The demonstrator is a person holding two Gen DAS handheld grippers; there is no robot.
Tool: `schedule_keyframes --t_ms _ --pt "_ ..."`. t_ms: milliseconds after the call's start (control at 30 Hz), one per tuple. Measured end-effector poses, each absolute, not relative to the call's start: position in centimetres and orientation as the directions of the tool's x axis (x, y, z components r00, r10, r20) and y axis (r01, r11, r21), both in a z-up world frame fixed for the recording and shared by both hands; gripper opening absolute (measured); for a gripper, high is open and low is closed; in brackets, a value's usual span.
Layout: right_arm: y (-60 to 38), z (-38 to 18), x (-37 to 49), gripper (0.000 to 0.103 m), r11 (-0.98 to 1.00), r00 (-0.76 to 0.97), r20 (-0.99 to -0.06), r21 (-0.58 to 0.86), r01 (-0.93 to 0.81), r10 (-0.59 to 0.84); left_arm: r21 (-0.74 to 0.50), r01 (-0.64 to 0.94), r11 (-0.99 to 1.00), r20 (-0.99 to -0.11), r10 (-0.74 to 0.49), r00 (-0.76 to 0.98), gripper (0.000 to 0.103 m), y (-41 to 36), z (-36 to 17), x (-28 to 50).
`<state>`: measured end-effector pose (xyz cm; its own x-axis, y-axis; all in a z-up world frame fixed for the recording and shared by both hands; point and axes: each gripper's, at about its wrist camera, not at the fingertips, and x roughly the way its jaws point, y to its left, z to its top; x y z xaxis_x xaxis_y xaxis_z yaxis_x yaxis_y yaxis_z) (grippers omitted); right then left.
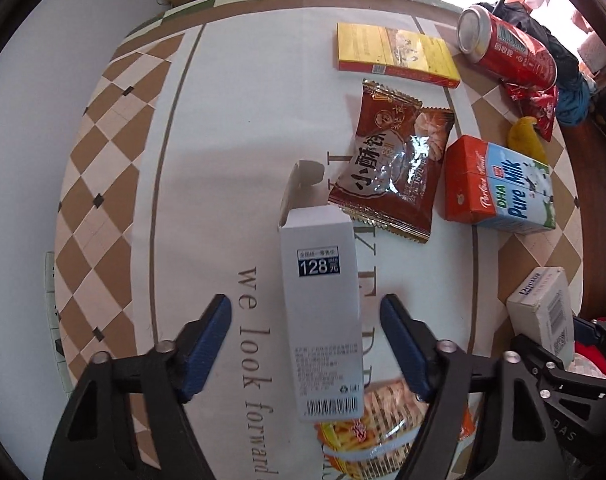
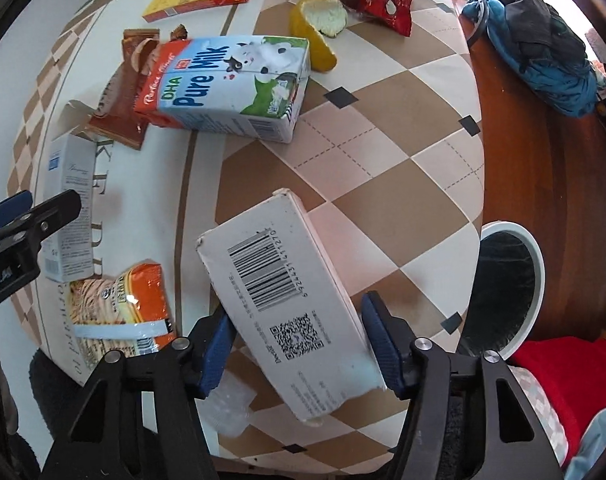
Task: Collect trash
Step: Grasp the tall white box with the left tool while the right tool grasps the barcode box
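Both claws point down over the table. My left gripper [image 1: 305, 344] straddles the tall white carton [image 1: 321, 312]; jaws parted, gaps showing on both sides, nothing pinched. My right gripper [image 2: 299, 346] brackets the white barcode box [image 2: 281, 300], which lies skewed between the pads; the right pad looks on or just off its edge, the left pad near it. I cannot tell whether that is a true grip.

Risks, as I judge them:
- The carton's top flap is open, so the empty shell may crush or twist when squeezed.
- The skewed box may pivot out as the pads close on its corners.
- The carton's lower end overlaps the orange snack bag [image 1: 379, 424], which may get dragged along.

Surface: checkered tablecloth [image 2: 383, 152], slick-looking. Bin [image 2: 503, 288] just beside the table edge. Wooden floor, heaped clothes beyond.
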<state>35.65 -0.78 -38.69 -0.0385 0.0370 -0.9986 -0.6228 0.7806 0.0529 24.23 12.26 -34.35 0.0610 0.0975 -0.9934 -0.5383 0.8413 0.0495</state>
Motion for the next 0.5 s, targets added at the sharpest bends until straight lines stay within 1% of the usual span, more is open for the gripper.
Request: schedule_keyframes --t_ms 33,67,167,200,333,500 --pt "-0.8 -38.8 35.7 0.061 0.782 -0.036 -0.999 0.053 -0.621 0.039 0.048 -0.539 0.841 -0.994 0.093 0.056 0.061 12.4 -34.6 24.2" --pt "-0.8 -38.7 35.8 0.061 0.784 -0.036 -0.999 0.050 -0.618 0.036 0.041 -0.541 0.840 -0.995 0.086 0.058 0.058 12.6 -34.8 24.2" --pt "-0.7 -38.7 35.7 0.060 0.784 -0.032 -0.999 0.040 -0.619 0.025 0.024 -0.546 0.837 -0.996 0.069 0.063 0.041 13.4 -35.8 24.7" --pt "-0.6 -38.7 35.7 0.060 0.783 -0.030 -0.999 0.036 -0.621 0.022 0.014 -0.552 0.833 -0.996 0.062 0.068 0.031 13.6 -35.9 24.6" --pt "0.0 -38.6 35.2 0.058 0.782 -0.015 -1.000 0.017 -0.623 0.009 0.016 -0.560 0.828 -0.991 0.088 0.101 0.031 14.6 -35.6 23.8" --pt "0.2 -37.2 34.4 0.058 0.795 0.005 -0.999 0.026 -0.606 0.036 0.051 -0.560 0.827 -0.974 0.164 0.154 0.031 14.6 -32.4 22.3"
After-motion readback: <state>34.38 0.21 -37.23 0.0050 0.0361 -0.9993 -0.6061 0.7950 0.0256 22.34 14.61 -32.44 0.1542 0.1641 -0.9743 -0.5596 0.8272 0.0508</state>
